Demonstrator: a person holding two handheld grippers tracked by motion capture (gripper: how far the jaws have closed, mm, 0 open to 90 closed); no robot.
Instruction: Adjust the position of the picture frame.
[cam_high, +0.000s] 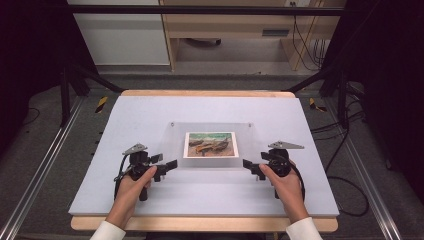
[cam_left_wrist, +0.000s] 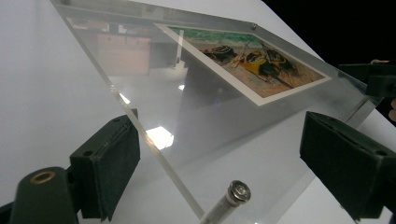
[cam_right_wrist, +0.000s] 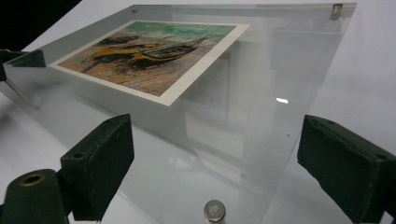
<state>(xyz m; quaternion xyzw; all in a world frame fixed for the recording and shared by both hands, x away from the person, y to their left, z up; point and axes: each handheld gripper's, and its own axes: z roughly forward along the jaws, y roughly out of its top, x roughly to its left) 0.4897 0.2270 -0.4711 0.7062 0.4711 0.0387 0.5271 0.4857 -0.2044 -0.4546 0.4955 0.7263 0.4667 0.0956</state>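
Two grippers sat at the near corners of a clear acrylic frame (cam_high: 212, 145) that lay flat, mid-table, on a white table mat (cam_high: 150, 115). L gripper (cam_high: 171, 164) came in at the near-left corner, R gripper (cam_high: 247, 164) at the near-right corner, each held by a hand w/ a white sleeve cuff at the bottom edge of the high view. A print of beached boats (cam_high: 210, 144) sat in the frame's centre, w/ a wide clear border all round. In the left gripper view the L gripper (cam_left_wrist: 219, 158) had its jaws spread wide, one on either side of the acrylic frame (cam_left_wrist: 154, 93), and the pane's near edge ran diagonally between them; whether a pad touched it, can't tell. A metal standoff bolt (cam_left_wrist: 236, 193) stood at that corner, between the jaws. In the right gripper view the R gripper (cam_right_wrist: 212, 161) was likewise spread apart, straddling the corner of the acrylic frame (cam_right_wrist: 280, 70), w/ a round standoff cap (cam_right_wrist: 214, 210) low between the jaws. Neither pinched anything. White mat lay bare to the left, right and far side of the frame, w/ a bare strip in front near the hands. The wooden table edge (cam_high: 210, 93) showed beyond the mat's far side.
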